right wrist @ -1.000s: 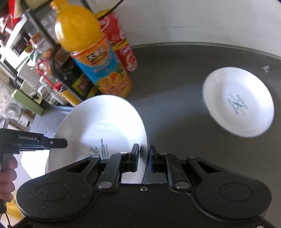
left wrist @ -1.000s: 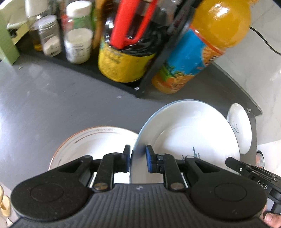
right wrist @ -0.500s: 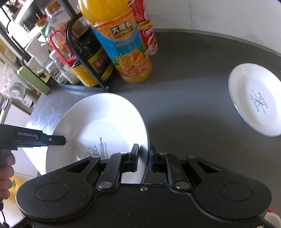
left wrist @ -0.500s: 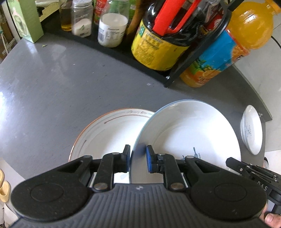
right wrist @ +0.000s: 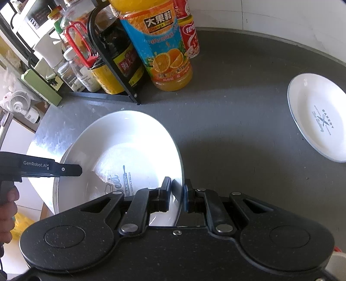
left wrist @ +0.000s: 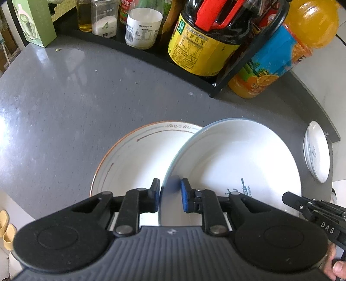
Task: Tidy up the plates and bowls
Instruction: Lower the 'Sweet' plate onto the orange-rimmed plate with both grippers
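Both grippers hold one large white plate [left wrist: 233,164] by opposite sides of its rim, above the dark grey bench [left wrist: 64,103]. The left gripper [left wrist: 170,195] has its fingers [left wrist: 186,197] clamped on the plate's left rim, one blue pad on the inside and the other on the outside; the right gripper [right wrist: 176,195] has its fingers [right wrist: 164,194] clamped on the right rim in the same way. The plate, printed with a rolling-pin logo and blue script, sits tilted and overlaps an orange-rimmed plate [left wrist: 134,160] that lies flat on the bench below it, near the bench's front edge; whether the two touch cannot be told. A smaller white dish [right wrist: 317,118] marked "BAKERY" lies well apart, toward the bench's right end. Along the back edge stands a black wire rack [left wrist: 244,58] holding a dark sauce bottle [left wrist: 203,41] with a red handle and several jars [left wrist: 103,17]. An orange juice bottle [right wrist: 164,45] stands just beside the rack's right end, with a red can [right wrist: 190,36] behind it. A person's hand [right wrist: 7,207] grips the left gripper's handle at the left edge of the right wrist view.
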`<control>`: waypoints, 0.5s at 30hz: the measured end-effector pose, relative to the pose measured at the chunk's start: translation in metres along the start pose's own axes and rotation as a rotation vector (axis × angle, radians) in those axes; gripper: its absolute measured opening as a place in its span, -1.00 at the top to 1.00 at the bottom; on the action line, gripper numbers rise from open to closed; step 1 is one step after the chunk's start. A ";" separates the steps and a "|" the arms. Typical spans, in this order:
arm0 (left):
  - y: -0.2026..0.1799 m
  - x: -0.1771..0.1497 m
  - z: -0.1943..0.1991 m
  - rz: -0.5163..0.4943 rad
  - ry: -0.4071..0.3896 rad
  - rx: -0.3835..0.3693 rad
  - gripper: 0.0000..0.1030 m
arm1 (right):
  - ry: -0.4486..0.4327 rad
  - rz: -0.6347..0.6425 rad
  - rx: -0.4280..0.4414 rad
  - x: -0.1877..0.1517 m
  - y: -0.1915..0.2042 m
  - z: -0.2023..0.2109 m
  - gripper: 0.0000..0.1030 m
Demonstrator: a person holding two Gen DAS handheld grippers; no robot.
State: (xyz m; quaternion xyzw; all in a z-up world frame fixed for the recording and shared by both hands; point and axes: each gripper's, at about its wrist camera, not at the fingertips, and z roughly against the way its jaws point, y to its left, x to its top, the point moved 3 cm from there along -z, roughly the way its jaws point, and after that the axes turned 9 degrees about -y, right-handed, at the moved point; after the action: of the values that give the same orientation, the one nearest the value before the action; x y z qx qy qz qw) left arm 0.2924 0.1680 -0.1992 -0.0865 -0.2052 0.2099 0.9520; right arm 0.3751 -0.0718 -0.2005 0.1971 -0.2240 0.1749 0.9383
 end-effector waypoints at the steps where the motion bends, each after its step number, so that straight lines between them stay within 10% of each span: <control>1: 0.000 -0.001 0.001 -0.005 -0.002 0.001 0.63 | -0.002 0.003 -0.001 -0.001 0.001 0.000 0.76; 15: 0.008 -0.007 0.001 -0.024 0.013 0.010 0.60 | -0.010 0.045 -0.013 -0.008 0.015 0.005 0.76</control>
State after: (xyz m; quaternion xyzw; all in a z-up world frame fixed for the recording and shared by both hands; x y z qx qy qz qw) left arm 0.2836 0.1722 -0.2029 -0.0805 -0.1990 0.1987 0.9563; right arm 0.3605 -0.0626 -0.1962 0.1870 -0.2343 0.1935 0.9342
